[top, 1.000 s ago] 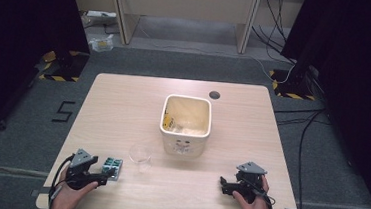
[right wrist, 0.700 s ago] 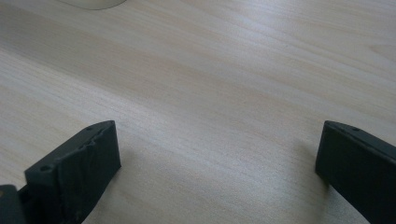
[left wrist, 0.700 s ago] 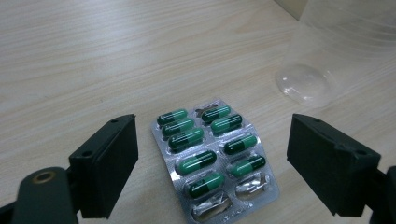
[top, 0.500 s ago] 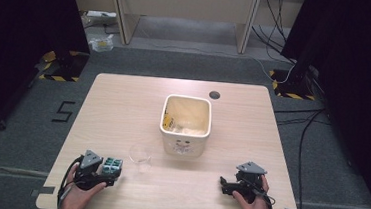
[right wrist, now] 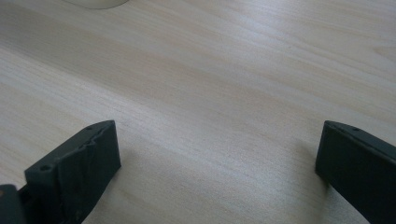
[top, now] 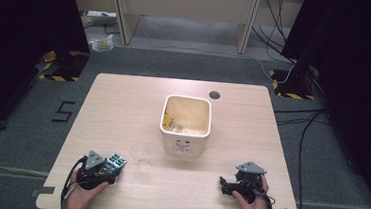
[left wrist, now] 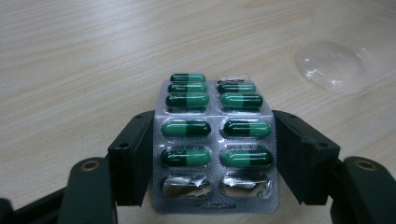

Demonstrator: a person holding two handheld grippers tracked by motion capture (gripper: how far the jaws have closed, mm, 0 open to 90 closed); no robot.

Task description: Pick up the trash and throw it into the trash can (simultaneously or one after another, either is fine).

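Currently the left gripper (left wrist: 212, 154) has its jaws around a blister pack (left wrist: 214, 144) of green capsules lying flat on the table (top: 123, 104), near its front left corner. The jaws have just been closing, and now each black pad sits against a long edge of the pack; whether they press firmly yet is hard to tell from this angle, but contact looks made on both sides. Two pockets at the near end are already burst. A clear plastic cup (left wrist: 341, 56) stands just beside the pack, with a cream bin (top: 186, 124) farther up at the table's middle.

To do this grab well: keep squeezing gently, since the foil card will buckle if pinched hard across its width. Stay centred on the card, lift straight up, and avoid nudging the cup.

The right gripper (right wrist: 217, 158) rests wide open over bare wood, holding nothing.
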